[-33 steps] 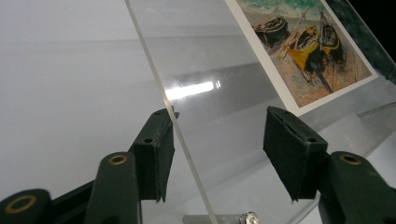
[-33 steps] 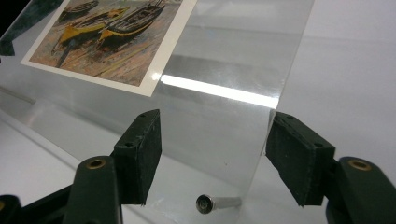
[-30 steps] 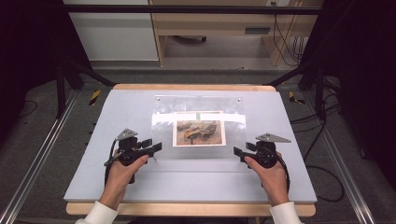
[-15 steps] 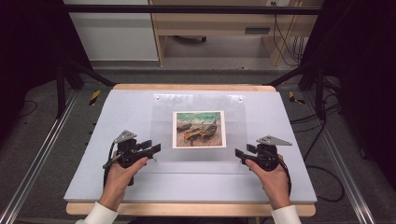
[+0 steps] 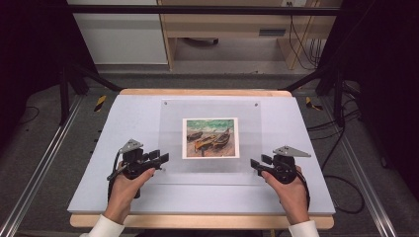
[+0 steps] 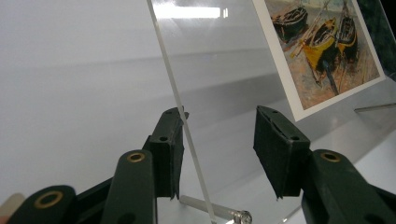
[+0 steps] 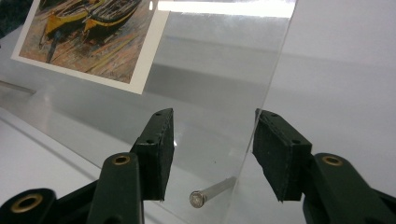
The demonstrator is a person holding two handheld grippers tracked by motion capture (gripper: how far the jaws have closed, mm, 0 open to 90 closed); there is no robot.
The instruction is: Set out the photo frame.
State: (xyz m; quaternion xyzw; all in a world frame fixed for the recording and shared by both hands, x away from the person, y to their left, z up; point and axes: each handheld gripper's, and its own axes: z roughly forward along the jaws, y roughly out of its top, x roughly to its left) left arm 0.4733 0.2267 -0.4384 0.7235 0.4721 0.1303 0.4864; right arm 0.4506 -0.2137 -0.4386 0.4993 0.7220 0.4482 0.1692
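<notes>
Resting at the middle of the table, item one is your clear acrylic panel (image 5: 211, 143), with a boat print (image 5: 210, 138) at its centre and small fixings at its two far corners. Your left gripper (image 5: 159, 159) sits at the panel's near left edge and your right gripper (image 5: 258, 164) at its near right edge, each held in one of your hands. Jaw state: both pairs have just been closing, yet both stand apart. In the left gripper view (image 6: 219, 154) the panel's edge (image 6: 180, 112) runs up between the jaws, just beside the left pad, with a clear gap to the right pad. In the right gripper view (image 7: 212, 156) the edge passes just beside the right pad and well off the left one; whether either near pad touches the panel you cannot tell. Items these close views add: a metal standoff pin (image 7: 210, 193) under the panel by its edge, and a matching pin (image 6: 219, 210) on the left side. The high view adds the layout: a pale grey mat (image 5: 123, 123) over a wooden tabletop (image 5: 197, 221), metal rails (image 5: 39, 168) at both sides, dark floor with cables, and a wooden bench (image 5: 227, 24) beyond.
</notes>
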